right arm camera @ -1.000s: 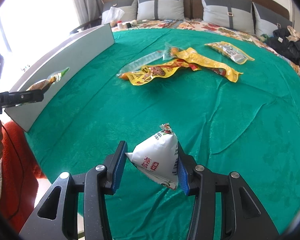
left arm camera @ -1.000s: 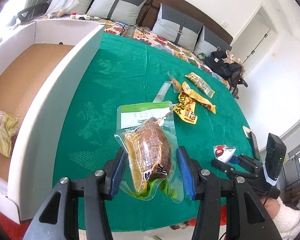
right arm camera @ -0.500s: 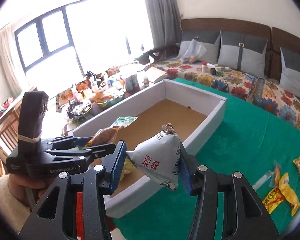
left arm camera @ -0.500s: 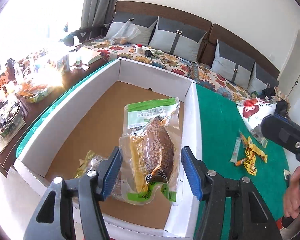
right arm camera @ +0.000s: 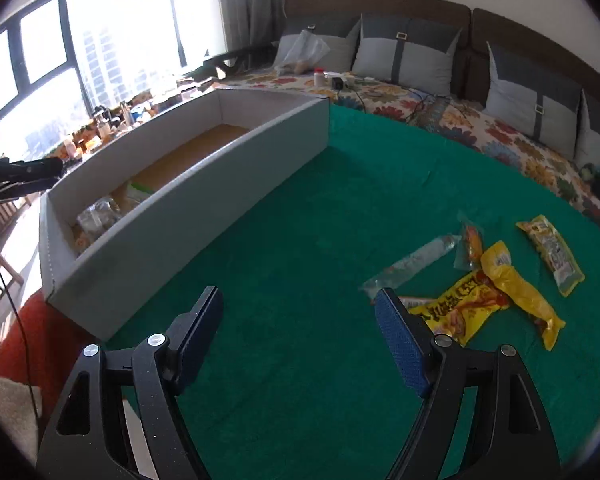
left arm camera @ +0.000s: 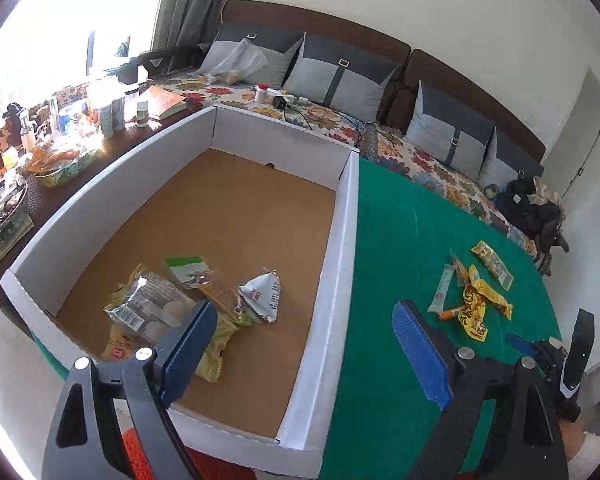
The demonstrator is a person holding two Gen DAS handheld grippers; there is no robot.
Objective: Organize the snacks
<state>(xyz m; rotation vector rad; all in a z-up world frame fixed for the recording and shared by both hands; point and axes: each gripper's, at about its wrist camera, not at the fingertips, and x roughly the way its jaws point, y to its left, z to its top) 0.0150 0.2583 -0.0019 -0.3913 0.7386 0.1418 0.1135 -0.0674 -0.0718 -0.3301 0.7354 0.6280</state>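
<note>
Left wrist view: left hand-held gripper (left arm camera: 304, 348) is hovering with jaws spread wide, holding nothing, over the near corner of the white cardboard box (left arm camera: 342, 240). Just ahead of its left finger, inside the box, several snacks are lying together: a white triangular packet (left arm camera: 262, 294), a clear pouch with a green label (left arm camera: 198, 280) and a silvery bag (left arm camera: 148, 310). Right hand-held gripper (right arm camera: 300, 340) is also gaping wide and empty, hanging over the green worktop (right arm camera: 300, 220), with the box off to its left. Ahead and to its right, about five packets (right arm camera: 496, 280) are still waiting loose on the cloth, so roughly half the sorting looks done.
</note>
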